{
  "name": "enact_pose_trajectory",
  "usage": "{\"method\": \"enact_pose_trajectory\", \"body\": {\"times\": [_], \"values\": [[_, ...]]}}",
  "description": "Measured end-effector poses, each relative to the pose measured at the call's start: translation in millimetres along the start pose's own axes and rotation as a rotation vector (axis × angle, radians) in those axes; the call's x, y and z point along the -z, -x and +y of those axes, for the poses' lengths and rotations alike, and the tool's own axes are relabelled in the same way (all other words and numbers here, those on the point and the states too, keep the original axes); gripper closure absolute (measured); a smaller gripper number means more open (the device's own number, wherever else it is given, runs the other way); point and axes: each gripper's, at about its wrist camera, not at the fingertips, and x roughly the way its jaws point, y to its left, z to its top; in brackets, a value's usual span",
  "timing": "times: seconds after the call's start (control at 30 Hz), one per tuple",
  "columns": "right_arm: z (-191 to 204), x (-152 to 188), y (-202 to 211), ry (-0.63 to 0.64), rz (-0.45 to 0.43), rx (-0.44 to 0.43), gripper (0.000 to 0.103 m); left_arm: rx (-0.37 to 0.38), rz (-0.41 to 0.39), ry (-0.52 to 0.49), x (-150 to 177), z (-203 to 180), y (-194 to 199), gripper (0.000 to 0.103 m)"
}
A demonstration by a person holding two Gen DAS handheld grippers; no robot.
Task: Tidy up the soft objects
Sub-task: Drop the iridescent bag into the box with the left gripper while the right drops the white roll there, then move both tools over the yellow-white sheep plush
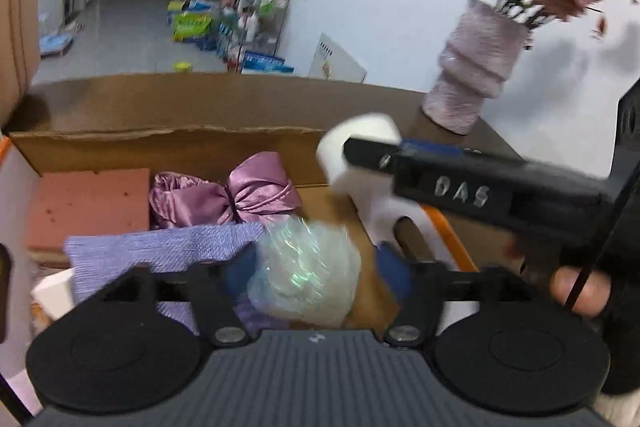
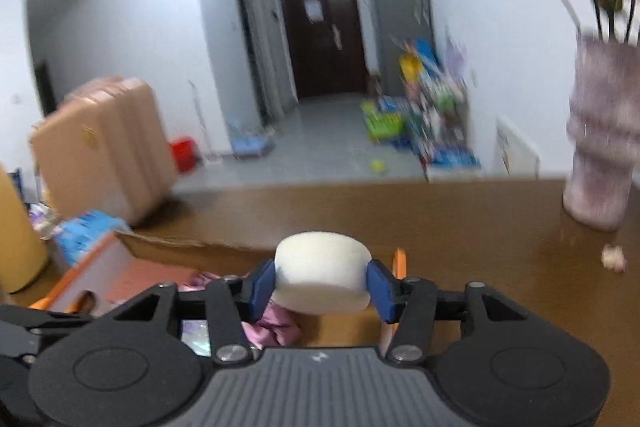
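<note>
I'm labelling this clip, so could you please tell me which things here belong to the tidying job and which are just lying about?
Job:
- white foam puck, gripped in the right claw
- iridescent ball, between the open left claw's fingers
- purple satin bundle
- lilac knit cloth
- pink foam block
- cardboard box

Lying about:
- vase of flowers
- suitcase
</note>
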Motion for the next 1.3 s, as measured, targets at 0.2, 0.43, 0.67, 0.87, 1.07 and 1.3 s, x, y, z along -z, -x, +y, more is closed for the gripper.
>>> {"method": "enact_pose_trajectory", "body": {"times": [0.2, 0.43, 0.67, 0.87, 1.07, 1.3], "values": [[0.6, -4.0, -4.3, 0.014, -0.03, 0.023, 0.044, 0.024, 0.022, 0.042, -3.8, 11.4, -3.1, 0.022], [4.9, -0.8, 33.2, 0.041, -0.043, 0.017, 0.044, -0.026, -0.06, -0.02, 1.0, 22.2, 55.7, 0.021], [20.5, 4.4, 115.6, 0.141, -0.048, 0.011, 0.038, -0.129, -0.133, -0.094, 25.9, 33.8, 136.3, 0.018], [45.1, 27.2, 182.2, 0.196, -0.086, 0.018, 0.036, -0.14, -0.202, -0.077, 57.5, 27.3, 193.8, 0.017], [65.6, 90.7, 248.3, 0.19, -0.154, -0.034, 0.031, -0.146, -0.3, -0.07, 137.7, 7.4, 242.5, 0.015], [81.7, 196.6, 301.2, 0.146, -0.159, -0.077, 0.026, -0.143, -0.308, -0.075, 253.0, -20.2, 273.3, 0.013]]}}
